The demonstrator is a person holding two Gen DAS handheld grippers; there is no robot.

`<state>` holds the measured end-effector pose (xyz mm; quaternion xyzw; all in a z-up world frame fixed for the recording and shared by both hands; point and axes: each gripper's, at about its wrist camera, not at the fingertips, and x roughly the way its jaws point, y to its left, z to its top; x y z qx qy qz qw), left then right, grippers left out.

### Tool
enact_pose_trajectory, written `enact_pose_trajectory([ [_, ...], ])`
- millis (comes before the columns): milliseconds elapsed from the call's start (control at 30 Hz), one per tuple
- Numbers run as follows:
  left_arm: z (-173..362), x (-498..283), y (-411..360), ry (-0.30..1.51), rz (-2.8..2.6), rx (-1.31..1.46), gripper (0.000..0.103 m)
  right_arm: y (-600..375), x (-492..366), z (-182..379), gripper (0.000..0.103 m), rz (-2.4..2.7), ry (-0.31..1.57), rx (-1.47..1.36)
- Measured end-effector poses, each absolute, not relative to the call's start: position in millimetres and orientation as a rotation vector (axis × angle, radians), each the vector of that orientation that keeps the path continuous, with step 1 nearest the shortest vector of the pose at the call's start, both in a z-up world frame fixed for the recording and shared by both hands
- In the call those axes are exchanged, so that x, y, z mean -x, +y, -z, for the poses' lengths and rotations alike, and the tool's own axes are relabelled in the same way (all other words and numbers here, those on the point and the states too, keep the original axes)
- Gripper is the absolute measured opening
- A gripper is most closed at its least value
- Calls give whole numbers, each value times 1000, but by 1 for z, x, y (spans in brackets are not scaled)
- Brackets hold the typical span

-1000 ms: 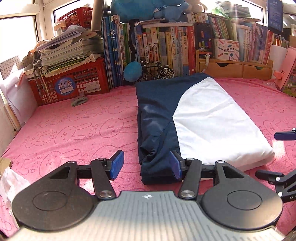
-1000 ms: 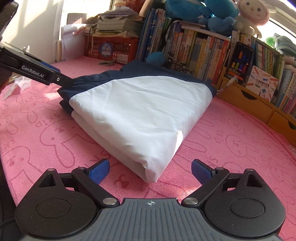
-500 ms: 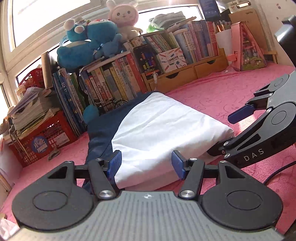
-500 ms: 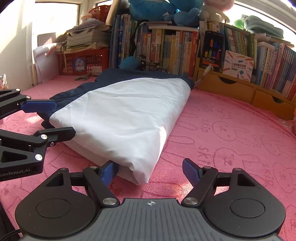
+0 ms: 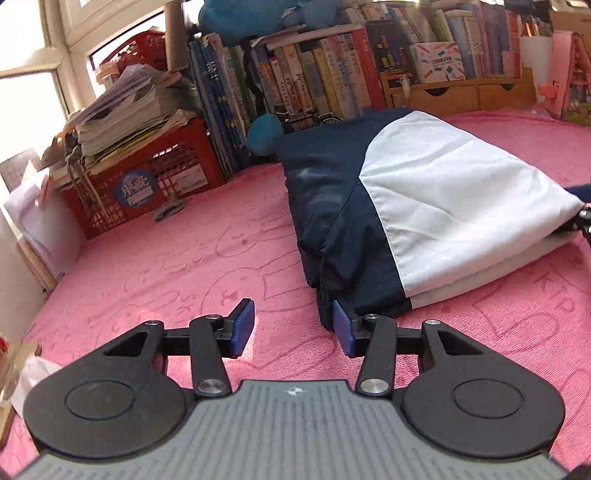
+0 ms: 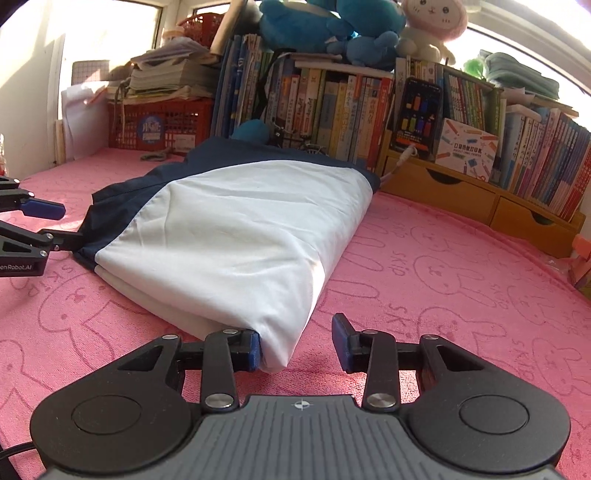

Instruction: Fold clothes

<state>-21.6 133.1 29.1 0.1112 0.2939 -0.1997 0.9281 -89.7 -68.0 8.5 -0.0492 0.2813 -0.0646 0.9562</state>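
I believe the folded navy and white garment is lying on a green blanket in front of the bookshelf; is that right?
Not quite: the blanket is pink, not green, as the right wrist view shows. The folded navy and white garment does lie on it in front of the bookshelf.

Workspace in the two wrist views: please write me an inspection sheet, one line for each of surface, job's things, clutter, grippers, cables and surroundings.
Surface: pink towel with rabbit outlines covers the work area.
Job's things: one folded garment, navy and white, lies flat on the towel.
Clutter: a small grey object lies before the red crate; crumpled white paper at the left edge.
Grippers: left gripper closing, one pad at the navy corner, nothing between the pads. Right gripper closing around the white corner, far pad still clear of it.
Cables: a thin black cable beside the right gripper's body.
Surroundings: books, plush toys, wooden drawers.
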Motion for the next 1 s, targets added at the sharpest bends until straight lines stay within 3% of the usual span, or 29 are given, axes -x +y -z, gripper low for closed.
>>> enact_pose_trajectory([
  [167, -17, 27, 149, 906, 683, 554, 57, -75, 91, -11, 36, 128, 557, 64],
  [233, 5, 24, 139, 992, 706, 762, 57, -75, 91, -12, 36, 127, 554, 64],
  [300, 13, 26, 127, 984, 666, 821, 53, -75, 91, -13, 36, 127, 548, 61],
  [367, 12, 26, 118, 922, 620, 852, 64, -76, 92, -14, 36, 131, 539, 59],
  [500, 16, 18, 112, 859, 533, 965, 64, -78, 94, -18, 36, 138, 522, 54],
  [600, 21, 18, 115, 823, 470, 985, 47, -77, 94, -20, 36, 140, 510, 58],
  [667, 30, 15, 123, 807, 423, 1005, 20, -74, 95, -20, 36, 144, 501, 83],
  [800, 38, 4, 156, 752, 351, 1077, 18, -69, 96, -18, 36, 150, 497, 138],
  [900, 40, -2, 165, 736, 331, 1116, 25, -69, 90, -17, 36, 141, 521, 115],
  [1000, 26, -4, 152, 690, 371, 1052, 53, -72, 75, -14, 36, 111, 594, 34],
])
